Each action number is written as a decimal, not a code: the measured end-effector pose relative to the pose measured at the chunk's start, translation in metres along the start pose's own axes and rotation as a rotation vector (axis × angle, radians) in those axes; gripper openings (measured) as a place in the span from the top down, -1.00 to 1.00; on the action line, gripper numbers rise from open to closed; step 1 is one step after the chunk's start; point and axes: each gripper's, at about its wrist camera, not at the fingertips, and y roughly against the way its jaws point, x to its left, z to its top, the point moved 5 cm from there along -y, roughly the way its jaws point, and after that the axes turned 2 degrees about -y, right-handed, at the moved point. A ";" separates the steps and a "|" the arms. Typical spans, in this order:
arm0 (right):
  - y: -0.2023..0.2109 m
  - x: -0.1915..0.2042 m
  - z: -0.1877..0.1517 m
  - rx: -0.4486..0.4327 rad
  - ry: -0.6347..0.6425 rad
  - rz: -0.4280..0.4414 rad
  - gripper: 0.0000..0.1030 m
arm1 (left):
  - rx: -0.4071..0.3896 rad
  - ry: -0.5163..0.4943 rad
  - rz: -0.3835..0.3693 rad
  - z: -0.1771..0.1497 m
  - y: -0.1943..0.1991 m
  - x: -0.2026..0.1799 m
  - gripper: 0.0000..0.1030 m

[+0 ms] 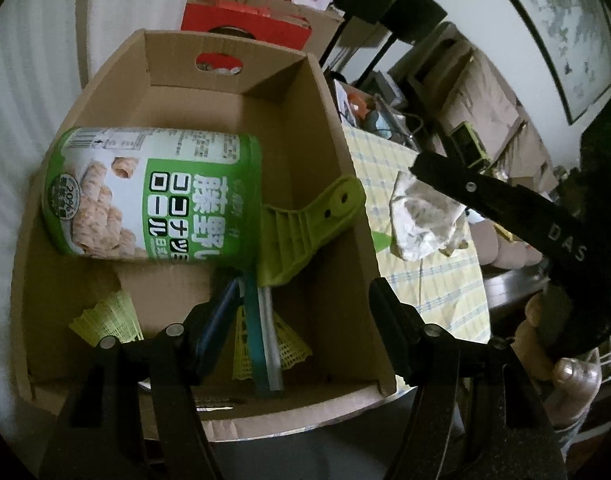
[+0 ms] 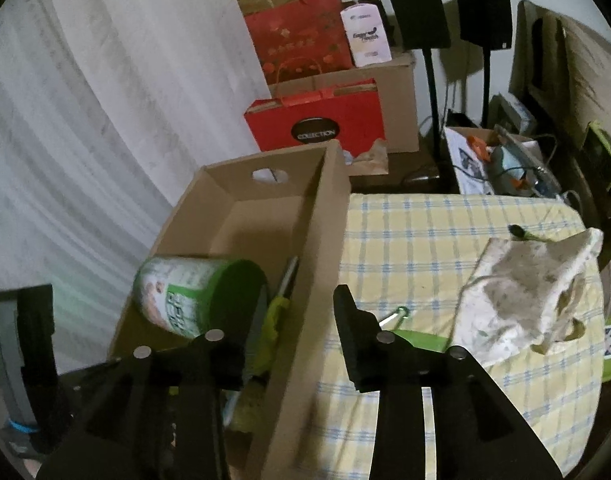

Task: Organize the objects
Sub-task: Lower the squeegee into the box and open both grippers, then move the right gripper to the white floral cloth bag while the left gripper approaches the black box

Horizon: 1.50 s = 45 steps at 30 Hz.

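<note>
An open cardboard box (image 1: pixel 337 128) holds a green snack can (image 1: pixel 153 192) on its side, a green plastic clip (image 1: pixel 305 232), yellow shuttlecocks (image 1: pixel 105 316) and teal and blue sticks (image 1: pixel 257 332). My left gripper (image 1: pixel 293 320) is open above the box's near end, empty. My right gripper (image 2: pixel 289 332) is open, straddling the box's right wall (image 2: pixel 317 264); the can (image 2: pixel 193 292) lies to its left. A crumpled white cloth (image 2: pixel 521 304) lies on the checked tablecloth (image 2: pixel 417 240); it also shows in the left wrist view (image 1: pixel 421 220). A green object (image 2: pixel 417 338) with a metal ring lies by the right finger.
Red gift bags (image 2: pixel 317 120) and brown boxes (image 2: pixel 397 92) stand behind the box. Two black speakers on stands (image 2: pixel 417 12) and cluttered items (image 2: pixel 501 160) are at the table's far edge. A white curtain (image 2: pixel 85 140) hangs on the left. The other gripper shows in the left wrist view (image 1: pixel 505 204).
</note>
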 end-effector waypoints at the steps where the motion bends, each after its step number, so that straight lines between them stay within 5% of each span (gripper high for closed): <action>1: 0.002 -0.002 -0.001 -0.002 0.002 -0.006 0.16 | 0.000 -0.005 0.002 -0.001 0.000 -0.001 -0.30; 6: 0.015 -0.015 -0.008 -0.021 0.016 -0.043 0.07 | -0.006 -0.016 -0.014 -0.003 0.000 -0.010 -0.40; 16: 0.035 -0.043 -0.020 -0.039 0.037 -0.112 -0.60 | -0.041 -0.054 0.031 -0.006 0.001 -0.037 -0.69; 31: 0.066 -0.112 -0.035 -0.046 -0.032 -0.201 -0.72 | -0.034 -0.135 -0.017 -0.008 -0.009 -0.087 -0.95; 45: 0.091 -0.193 -0.044 -0.071 -0.156 -0.288 -0.72 | -0.005 -0.220 -0.039 -0.008 -0.041 -0.140 -0.95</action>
